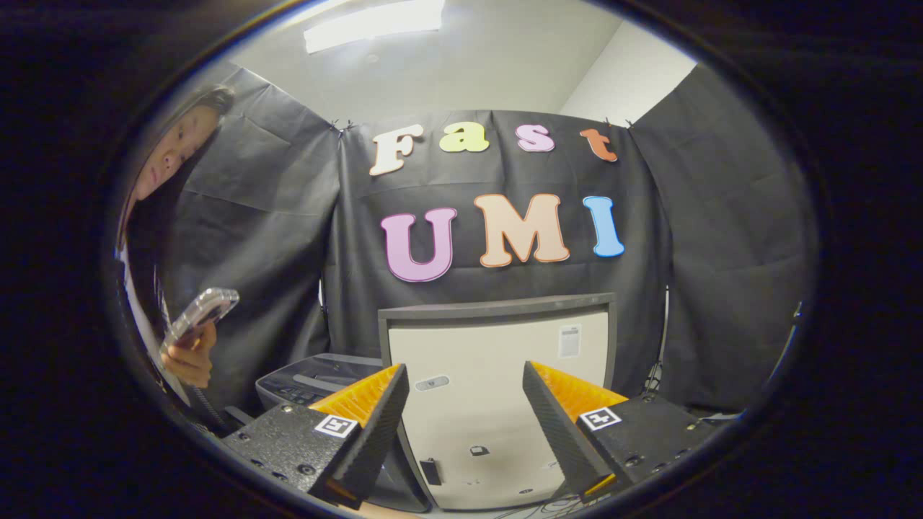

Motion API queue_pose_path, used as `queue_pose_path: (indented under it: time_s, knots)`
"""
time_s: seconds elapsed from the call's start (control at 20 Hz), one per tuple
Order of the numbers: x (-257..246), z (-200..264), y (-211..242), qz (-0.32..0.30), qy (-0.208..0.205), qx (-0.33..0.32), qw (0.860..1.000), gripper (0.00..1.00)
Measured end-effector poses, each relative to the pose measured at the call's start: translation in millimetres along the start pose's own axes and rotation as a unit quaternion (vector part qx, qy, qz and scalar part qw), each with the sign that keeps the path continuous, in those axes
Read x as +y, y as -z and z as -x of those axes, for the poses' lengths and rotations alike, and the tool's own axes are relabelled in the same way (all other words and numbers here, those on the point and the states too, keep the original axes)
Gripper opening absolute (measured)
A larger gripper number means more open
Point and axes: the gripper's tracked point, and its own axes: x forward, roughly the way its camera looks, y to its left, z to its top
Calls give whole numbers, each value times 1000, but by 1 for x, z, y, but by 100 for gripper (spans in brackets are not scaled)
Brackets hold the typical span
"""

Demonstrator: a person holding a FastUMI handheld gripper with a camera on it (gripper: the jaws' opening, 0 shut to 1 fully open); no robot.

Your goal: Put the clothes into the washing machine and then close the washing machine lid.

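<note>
Tool (461, 425): fingers spread wide, nothing between them.
Washing machine lid (497, 389): raised upright just beyond the fingers, pale inner face toward the camera, dark frame around it; judged rigid and hinged, best pushed down at its top edge.
Control panel (317, 382): dark, beside the lid, behind one finger.
Clothes: can't be made out.
Writing: small sticker (570, 341) on the lid, too small to read.
Person (189, 353): one hand holds a phone (202, 311).

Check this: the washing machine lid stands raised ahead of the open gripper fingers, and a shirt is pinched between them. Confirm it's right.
Not right on the shirt. In the gripper view the gripper is open and holds nothing; between its fingers shows just the raised washing machine lid. The rest stands: lid up, ahead of the fingers.
</note>
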Motion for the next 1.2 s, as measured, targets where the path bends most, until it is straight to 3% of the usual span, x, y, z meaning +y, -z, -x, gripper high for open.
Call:
queue_pose_path:
  time_s: [0.4,1.0,1.2]
  knots:
    - [-11,14,40,-38,-26,4,999,96]
    - [-28,-39,51,-62,-54,15,996,96]
    - [-30,-36,66,-61,-64,29,996,96]
